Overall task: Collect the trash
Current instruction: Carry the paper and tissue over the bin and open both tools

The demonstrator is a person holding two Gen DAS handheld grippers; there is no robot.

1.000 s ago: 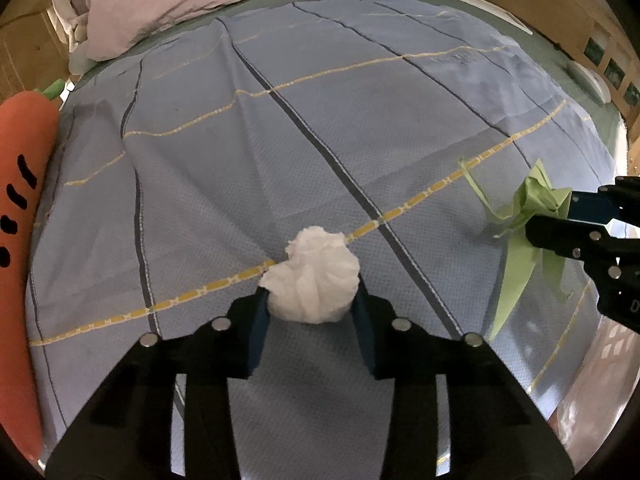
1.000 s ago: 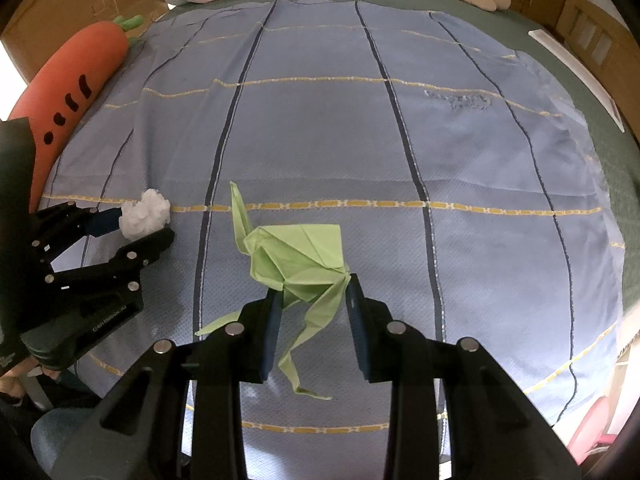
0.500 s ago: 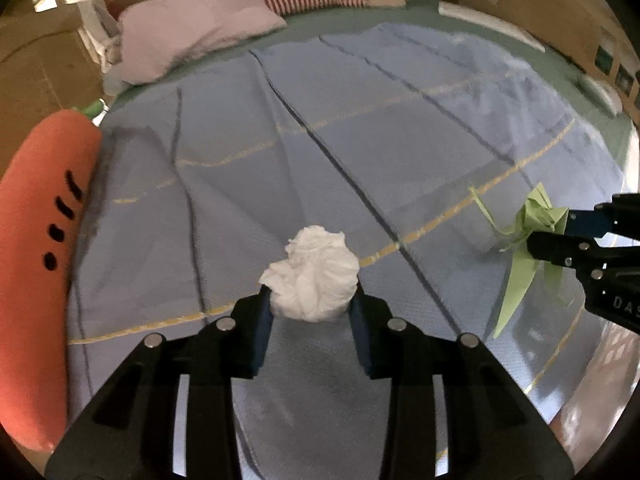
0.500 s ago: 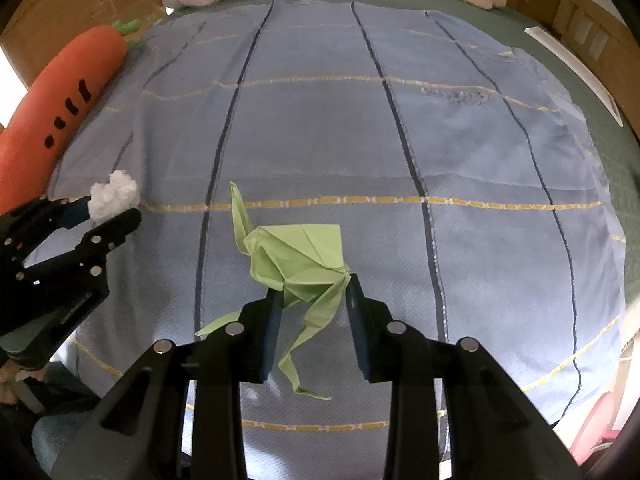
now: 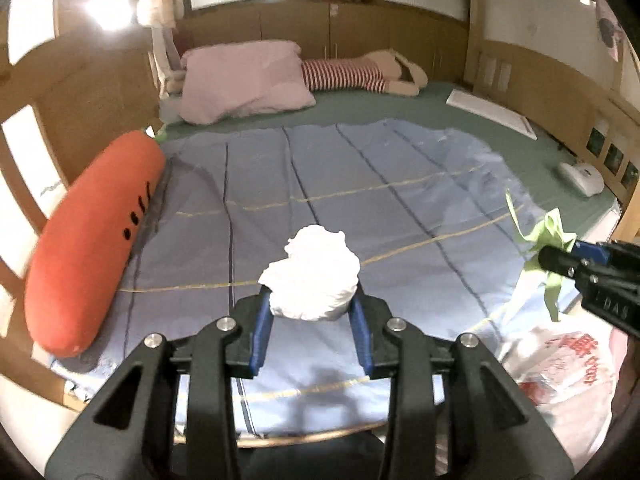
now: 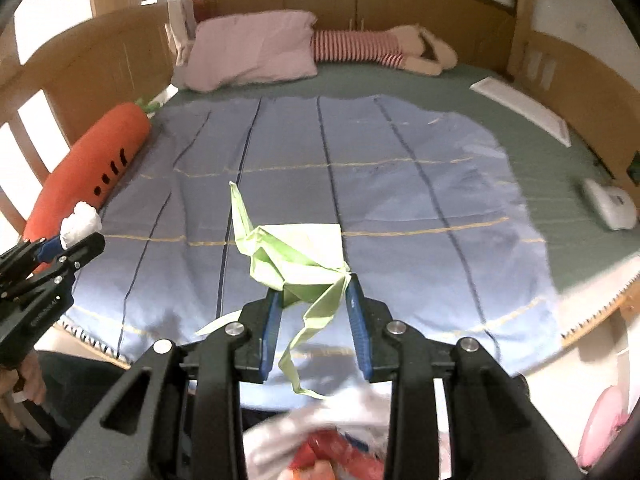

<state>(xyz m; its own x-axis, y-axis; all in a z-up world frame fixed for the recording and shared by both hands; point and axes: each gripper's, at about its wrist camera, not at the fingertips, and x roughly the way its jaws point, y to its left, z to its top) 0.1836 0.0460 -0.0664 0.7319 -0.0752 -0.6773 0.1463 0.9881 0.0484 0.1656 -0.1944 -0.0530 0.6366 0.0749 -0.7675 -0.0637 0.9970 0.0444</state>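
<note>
White crumpled tissue [image 5: 310, 280] sits clamped in the left claw [image 5: 310, 312], held above the near edge of the blue blanket [image 5: 360, 184]. The right claw [image 6: 314, 308] is clamped on a green folded paper [image 6: 296, 256], its strips dangling over a plastic bag [image 5: 560, 364] just below. Farther off, a carrot plush [image 5: 92, 240] lies along the blanket's left side, and a pink pillow [image 5: 244, 80] rests at the bed's head.
</note>
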